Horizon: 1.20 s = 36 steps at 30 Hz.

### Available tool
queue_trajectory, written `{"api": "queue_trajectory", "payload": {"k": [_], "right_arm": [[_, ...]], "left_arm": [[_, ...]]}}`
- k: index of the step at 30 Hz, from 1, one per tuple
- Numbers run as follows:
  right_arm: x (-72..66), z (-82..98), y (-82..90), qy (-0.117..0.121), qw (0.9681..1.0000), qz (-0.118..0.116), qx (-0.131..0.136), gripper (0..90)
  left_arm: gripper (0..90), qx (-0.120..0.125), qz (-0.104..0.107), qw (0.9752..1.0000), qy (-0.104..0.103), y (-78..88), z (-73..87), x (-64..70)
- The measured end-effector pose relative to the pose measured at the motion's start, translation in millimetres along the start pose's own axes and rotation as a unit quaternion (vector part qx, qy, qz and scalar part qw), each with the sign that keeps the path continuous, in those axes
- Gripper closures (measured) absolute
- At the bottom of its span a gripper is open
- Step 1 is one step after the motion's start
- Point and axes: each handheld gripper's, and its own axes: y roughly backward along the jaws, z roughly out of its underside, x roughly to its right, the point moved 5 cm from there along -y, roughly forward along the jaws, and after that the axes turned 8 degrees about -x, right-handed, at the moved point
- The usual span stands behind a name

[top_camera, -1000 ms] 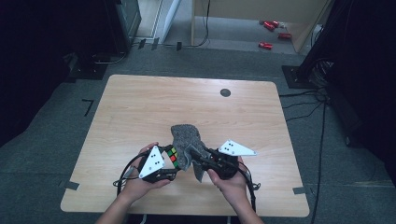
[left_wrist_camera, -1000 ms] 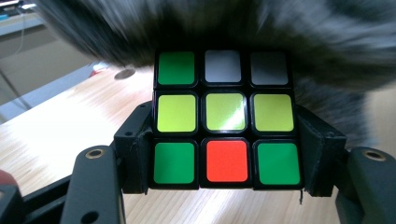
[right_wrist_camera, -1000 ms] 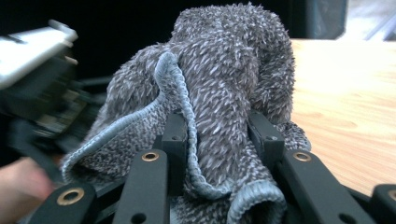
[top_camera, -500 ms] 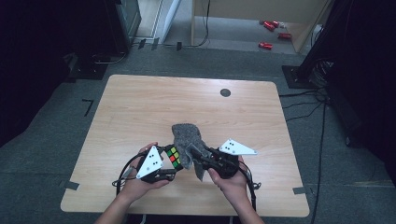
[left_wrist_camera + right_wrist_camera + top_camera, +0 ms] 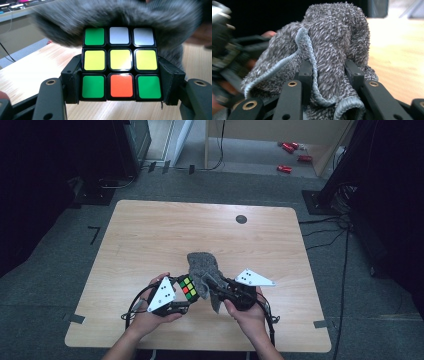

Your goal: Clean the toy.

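In the high view, a pale wooden bench (image 5: 150, 240) with rounded corners stands on a grey carpeted floor (image 5: 60, 270), and a person's two forearms come in from the near edge. The left tongs (image 5: 181, 292), topped by a grey three-cornered plate, are clamped on a black-framed puzzle cube with coloured square tiles (image 5: 188, 287), which sits over the near middle of the bench. The right tongs (image 5: 212, 285), with their own grey plate, are clamped on a fuzzy grey-and-white cloth (image 5: 205, 267). The cloth bunches up just beyond the cube and touches its far right side, with one end hanging down at the right hand. A small dark round disc (image 5: 241, 219) lies well apart near the far edge of the bench.

In the left gripper view, the cube (image 5: 121, 63) fills the centre, its lower rows pressed between the two black jaws. The facing side shows green, white, white on top, three yellow tiles in the middle, and green, orange, green below. The grey cloth (image 5: 75, 20) drapes blurred over the top of the cube and down its right side.

In the right gripper view, the cloth (image 5: 332, 45) stands in a tall bundle squeezed between the jaws, its grey stitched hem looping down the front. The wooden bench (image 5: 397, 57) shows at the right.
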Motion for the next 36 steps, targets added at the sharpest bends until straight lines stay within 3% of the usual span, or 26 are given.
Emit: {"api": "queue_trajectory", "payload": {"k": [3,4,5,7,9,11,13,15,17,21,23,26,27,28,31,33,34,36], "right_arm": [[5.8,4.2,-0.6,-0.016,0.9999,0.001,-0.006,66.0],[-3.6,0.0,1.0,0.002,1.0,0.001,0.0,66.0],[-3.6,0.0,1.0,0.002,1.0,0.001,0.0,66.0],[-16.2,-5.9,3.8,0.02,0.9996,-0.015,0.013,65.9],[-21.8,-9.0,5.8,0.031,0.9993,-0.012,0.015,65.9],[-16.6,-8.4,5.5,0.023,0.9995,-0.012,0.017,65.9],[-4.3,-3.1,2.5,0.008,0.9999,0.008,0.005,66.0],[6.5,2.8,0.2,-0.013,0.9999,0.005,-0.004,66.0],[5.1,2.3,0.7,-0.013,0.9999,0.003,-0.003,66.1],[-20.5,-8.5,6.5,0.027,0.9994,-0.013,0.018,66.0],[-22.3,-9.2,6.9,0.032,0.9993,-0.006,0.017,66.0],[-13.5,-5.6,4.0,0.016,0.9998,0.002,0.012,66.1],[-0.7,0.6,0.4,-0.007,0.9999,0.012,0.0,66.2],[2.8,2.5,-0.5,-0.014,0.9998,0.011,-0.002,66.4],[4.8,3.7,-0.8,-0.024,0.9997,0.004,-0.007,66.6],[-2.9,-1.0,1.2,-0.015,0.9999,-0.004,0.0,66.6],[-14.8,-6.2,3.7,0.002,0.9996,-0.023,0.014,66.5],[-19.1,-7.1,3.7,0.012,0.9997,-0.017,0.013,66.5]], "left_arm": [[34.8,0.003,0.004,1.0,0.004,0.6,1.2,-2.2],[34.8,0.001,0.004,1.0,0.003,-0.3,1.7,-1.6],[34.8,-0.004,0.004,1.0,0.0,-1.5,2.3,-0.6],[34.8,-0.007,0.005,0.9999,-0.006,-3.6,2.4,2.5],[34.8,-0.006,0.007,0.9999,-0.004,-3.3,1.1,3.7],[34.8,-0.001,0.007,1.0,-0.006,-1.0,-1.1,3.2],[34.8,0.004,0.008,1.0,-0.001,0.9,-2.1,1.5],[34.8,0.004,0.007,1.0,0.001,1.2,-1.6,0.3],[34.8,0.005,0.011,0.9999,0.003,0.1,-0.3,0.2],[34.8,-0.006,0.01,0.9999,-0.011,-3.9,0.8,4.8],[34.8,-0.007,0.009,0.9999,-0.012,-3.6,0.2,5.2],[34.8,-0.004,0.008,0.9999,-0.007,-1.4,-0.8,3.1],[34.8,-0.001,0.009,1.0,-0.002,-0.6,-1.2,2.2],[34.8,0.001,0.008,1.0,0.0,0.0,-1.3,1.3],[34.7,0.003,0.009,0.9999,0.003,0.3,0.0,-0.4],[34.7,0.001,0.008,0.9999,0.008,-1.9,2.0,-1.2],[34.7,-0.004,0.006,1.0,0.006,-3.6,3.3,-0.7],[34.7,-0.009,0.002,1.0,-0.001,-6.0,4.6,2.1]]}}
